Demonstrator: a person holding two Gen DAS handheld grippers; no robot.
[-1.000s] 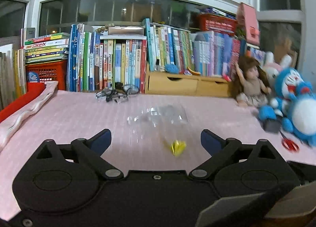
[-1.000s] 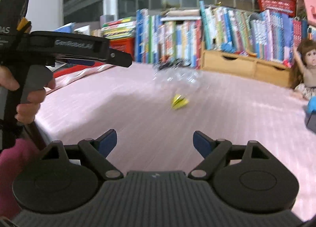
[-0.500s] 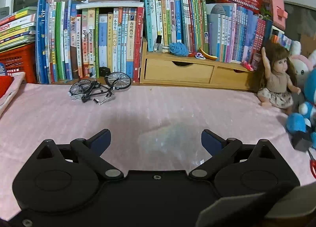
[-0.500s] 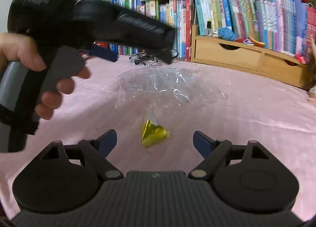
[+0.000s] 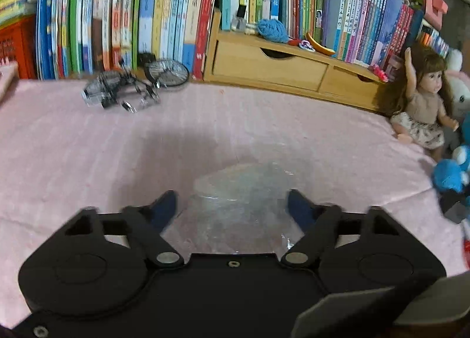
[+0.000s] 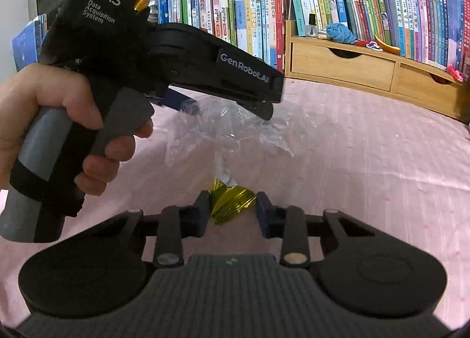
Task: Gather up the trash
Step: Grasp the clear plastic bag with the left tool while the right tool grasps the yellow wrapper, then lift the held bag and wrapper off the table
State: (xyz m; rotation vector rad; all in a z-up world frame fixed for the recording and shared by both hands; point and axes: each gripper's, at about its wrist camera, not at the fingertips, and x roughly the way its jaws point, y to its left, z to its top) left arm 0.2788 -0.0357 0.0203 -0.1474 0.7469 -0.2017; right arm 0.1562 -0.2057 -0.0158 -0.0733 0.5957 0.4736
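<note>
Right wrist view: crumpled gold foil wrapper (image 6: 232,204) lies on the pink cloth (image 6: 367,167), bracketed by the right gripper (image 6: 233,211), narrowly parted (contact unclear). Crinkled clear plastic bag (image 6: 226,129) sits just beyond, under the wide-open left gripper (image 5: 232,206).

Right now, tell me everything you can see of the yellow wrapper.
The yellow wrapper is a small crumpled piece of shiny gold foil with a silvery twisted end pointing up. It lies on the pink cloth, just below the clear plastic bag, between the right gripper fingers, which have nearly closed on it.
</note>
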